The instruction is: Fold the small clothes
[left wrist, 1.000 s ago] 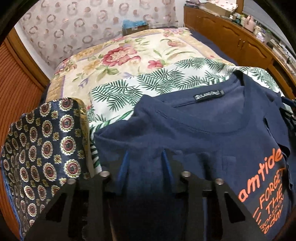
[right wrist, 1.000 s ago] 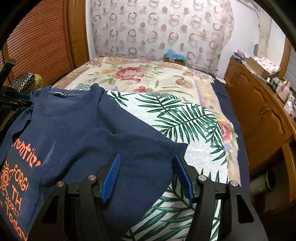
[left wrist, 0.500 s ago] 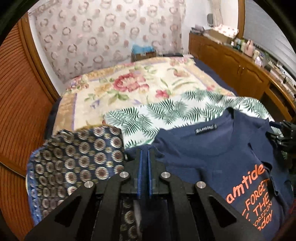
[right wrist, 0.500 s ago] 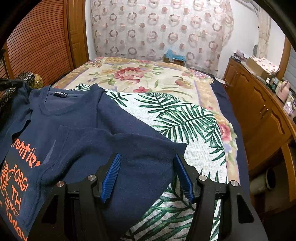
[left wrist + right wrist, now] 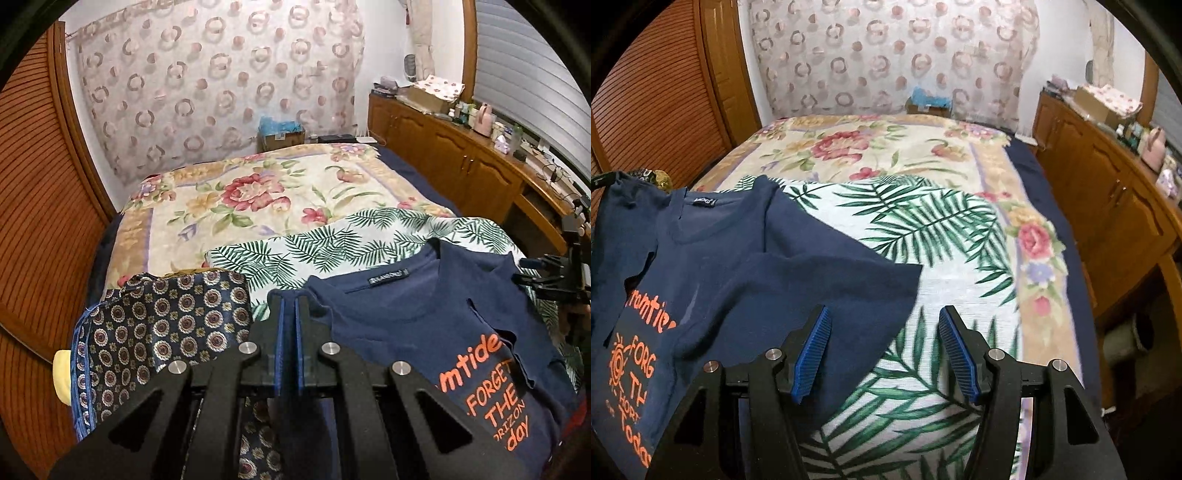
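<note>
Navy cotton T-shirt with orange lettering (print cut off at frame edge), sleeve pinched in closed left tool, right tool agape over rumpled sleeve, palm-leaf bedsheet beneath.

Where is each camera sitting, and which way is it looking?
Left wrist: on the left claw, looking down along its shut fingers at the navy T-shirt and patterned cloth; the right claw shows at the right edge.
Right wrist: on the right claw, looking between its open fingers at the T-shirt sleeve and palm-leaf sheet.
Both see the T-shirt, the bed and the curtain.
</note>
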Motion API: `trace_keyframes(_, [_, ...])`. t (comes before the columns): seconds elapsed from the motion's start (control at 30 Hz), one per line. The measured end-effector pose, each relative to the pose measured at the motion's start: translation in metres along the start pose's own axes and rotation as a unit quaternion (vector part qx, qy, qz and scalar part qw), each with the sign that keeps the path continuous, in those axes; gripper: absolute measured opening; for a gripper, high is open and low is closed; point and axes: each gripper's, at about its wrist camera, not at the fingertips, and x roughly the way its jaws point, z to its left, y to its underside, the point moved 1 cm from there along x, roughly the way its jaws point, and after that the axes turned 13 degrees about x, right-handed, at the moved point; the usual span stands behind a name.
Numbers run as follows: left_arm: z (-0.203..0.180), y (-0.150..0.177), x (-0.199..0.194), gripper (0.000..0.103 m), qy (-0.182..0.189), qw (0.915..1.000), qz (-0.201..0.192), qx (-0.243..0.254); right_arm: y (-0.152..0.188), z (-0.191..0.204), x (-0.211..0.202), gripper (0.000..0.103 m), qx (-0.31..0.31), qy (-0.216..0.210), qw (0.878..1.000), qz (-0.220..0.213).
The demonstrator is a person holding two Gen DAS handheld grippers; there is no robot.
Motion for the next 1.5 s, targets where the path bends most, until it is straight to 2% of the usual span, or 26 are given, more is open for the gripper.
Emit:
trace_keyframes(0.07, [-0.005,0.002,-0.006,0.006,0.003,1.0,-0.007,0.004,-0.003,0.003,0.004,0.062,-0.003,-0.002,1.0,0.001])
trace_keyframes(0.1, [-0.007,0.002,-0.009,0.006,0.005,0.9999,-0.011,0.004,-0.006,0.005,0.004,0.052,-0.01,-0.004,1.0,-0.001])
trace_keyframes(0.13, [-0.01,0.003,-0.015,0.006,0.008,0.9998,-0.019,0.003,-0.007,0.008,0.005,0.036,-0.016,-0.008,1.0,0.0])
trace_keyframes(0.17, [-0.012,0.004,-0.021,0.006,0.013,0.9996,-0.026,0.002,-0.008,0.01,0.005,0.027,-0.021,-0.014,1.0,0.004])
trace_keyframes(0.2, [-0.015,0.005,-0.027,0.006,0.016,0.9994,-0.032,0.001,-0.009,0.014,0.004,0.011,-0.025,-0.023,0.999,0.008])
trace_keyframes(0.33, [-0.027,0.01,-0.058,0.006,0.027,0.9977,-0.062,0.002,-0.007,0.024,-0.021,0.009,-0.04,-0.031,0.998,-0.026])
trace_keyframes(0.5, [-0.043,0.028,-0.113,0.006,0.038,0.9936,-0.107,0.002,0.0,0.035,-0.081,0.009,-0.05,-0.048,0.994,-0.084])
trace_keyframes(0.77, [-0.064,0.089,-0.169,0.006,0.035,0.9891,-0.143,-0.01,0.058,0.051,-0.166,0.009,-0.073,-0.082,0.985,-0.132])
trace_keyframes(0.97, [-0.078,0.153,-0.203,0.006,0.024,0.9856,-0.163,-0.04,0.121,0.04,-0.215,0.009,-0.062,-0.111,0.982,-0.141])
trace_keyframes(1.1, [-0.087,0.188,-0.209,0.006,0.02,0.9847,-0.162,-0.06,0.153,0.033,-0.223,0.009,-0.061,-0.121,0.982,-0.131])
trace_keyframes(1.3, [-0.095,0.213,-0.211,0.006,0.025,0.9846,-0.156,-0.074,0.189,0.028,-0.252,0.009,-0.064,-0.118,0.984,-0.12])
trace_keyframes(1.5, [-0.093,0.234,-0.223,0.006,0.02,0.983,-0.16,-0.088,0.206,0.034,-0.265,0.009,-0.071,-0.108,0.985,-0.115])
